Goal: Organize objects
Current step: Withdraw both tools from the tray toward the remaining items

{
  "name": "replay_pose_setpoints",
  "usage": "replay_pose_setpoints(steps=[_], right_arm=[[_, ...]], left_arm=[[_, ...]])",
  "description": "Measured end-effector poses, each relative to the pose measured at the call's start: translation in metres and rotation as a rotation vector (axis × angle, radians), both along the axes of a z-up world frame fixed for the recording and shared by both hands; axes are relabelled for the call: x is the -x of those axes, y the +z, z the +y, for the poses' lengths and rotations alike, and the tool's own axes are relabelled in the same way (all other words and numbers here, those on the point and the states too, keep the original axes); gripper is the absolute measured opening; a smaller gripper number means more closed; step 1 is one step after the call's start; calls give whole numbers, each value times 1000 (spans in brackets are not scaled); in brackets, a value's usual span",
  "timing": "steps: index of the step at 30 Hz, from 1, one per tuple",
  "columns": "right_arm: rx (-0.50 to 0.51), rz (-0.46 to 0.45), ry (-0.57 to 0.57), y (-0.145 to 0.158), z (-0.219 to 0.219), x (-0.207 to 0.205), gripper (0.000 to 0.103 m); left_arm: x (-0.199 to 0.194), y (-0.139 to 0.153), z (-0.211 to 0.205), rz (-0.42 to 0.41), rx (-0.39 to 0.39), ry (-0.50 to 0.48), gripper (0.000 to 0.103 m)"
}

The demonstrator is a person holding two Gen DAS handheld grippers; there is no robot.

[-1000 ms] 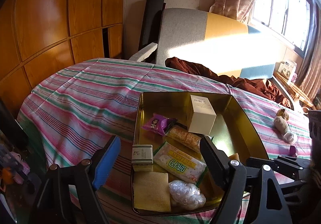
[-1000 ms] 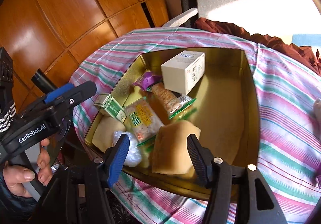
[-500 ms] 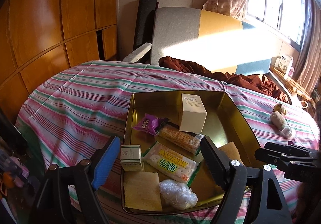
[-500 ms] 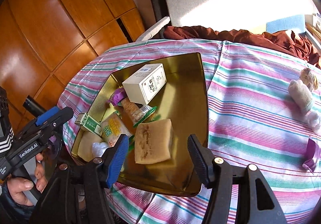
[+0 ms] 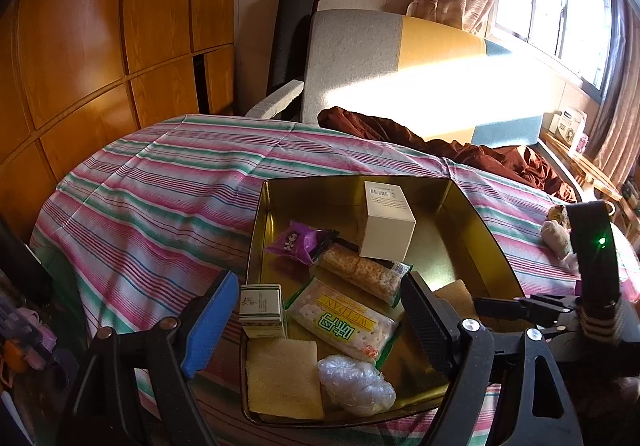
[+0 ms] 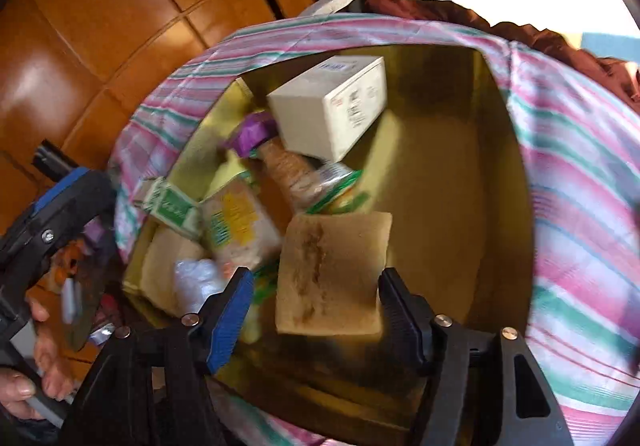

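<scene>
1. Right gripper (image 6: 312,306) was over the near edge of the gold tin (image 6: 448,206), jaws opening; tan sponge (image 6: 332,270) sat between the fingers, and the blur hid whether the pads touched it.
2. Left gripper (image 5: 316,322) hung at the tin's near left corner, jaws wide apart, holding nothing.
3. Only the right wrist view showed the hand (image 6: 36,378) on the left gripper's handle, and the sponge's stained top face.
4. Only the left wrist view showed the small green-and-white box (image 5: 262,310) propped at the tin's left rim, the yellow sponge (image 5: 282,382) flat in the near left corner, and the clear plastic wad (image 5: 354,378) just beside it.
5. Both views had the cracker packet (image 5: 346,322), the snack bar (image 5: 358,274), the purple packet (image 5: 300,240) and the white carton (image 5: 386,226) crowded into the tin's left half.
6. The tin's right half was bare metal floor.
7. Striped tablecloth (image 5: 160,186) lay open to the left and beyond the tin; small cloth toys (image 5: 554,236) sat well off to the right, near the table edge.
8. Armchair (image 5: 360,58) and brown blanket (image 5: 460,150) stood past the far edge.
</scene>
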State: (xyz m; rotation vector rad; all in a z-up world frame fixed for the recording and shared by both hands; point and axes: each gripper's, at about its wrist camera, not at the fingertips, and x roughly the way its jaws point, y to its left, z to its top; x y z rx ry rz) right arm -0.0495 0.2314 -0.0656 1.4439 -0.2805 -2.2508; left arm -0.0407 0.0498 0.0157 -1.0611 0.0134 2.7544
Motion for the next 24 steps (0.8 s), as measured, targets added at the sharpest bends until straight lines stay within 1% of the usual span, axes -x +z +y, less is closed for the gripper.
replay_pose_setpoints(steps=[1, 3, 6, 9, 14, 15, 17, 21, 24], right_arm=[[36, -7, 27, 0, -2, -3, 67], [28, 31, 31, 6, 1, -9, 67], [34, 66, -38, 18, 27, -14, 67], [12, 96, -123, 29, 63, -21, 67], [-61, 122, -317, 46, 146, -31, 67], [-83, 118, -369, 48, 167, -30, 70], [-117, 106, -474, 48, 207, -33, 72], [-131, 68, -648, 42, 284, -45, 74], [-111, 42, -795, 34, 338, -59, 74]], left_arm=[[0, 0, 0, 1, 1, -1, 84], [0, -1, 1, 0, 3, -3, 84], [1, -2, 3, -5, 5, -4, 84], [0, -1, 7, -2, 8, -15, 84], [0, 4, 20, 3, 11, -56, 84], [0, 5, 23, 3, 11, -69, 84], [-1, 7, 33, 6, 15, -97, 84], [-1, 12, 58, 14, 29, -160, 84], [0, 16, 80, 19, 35, -212, 84]])
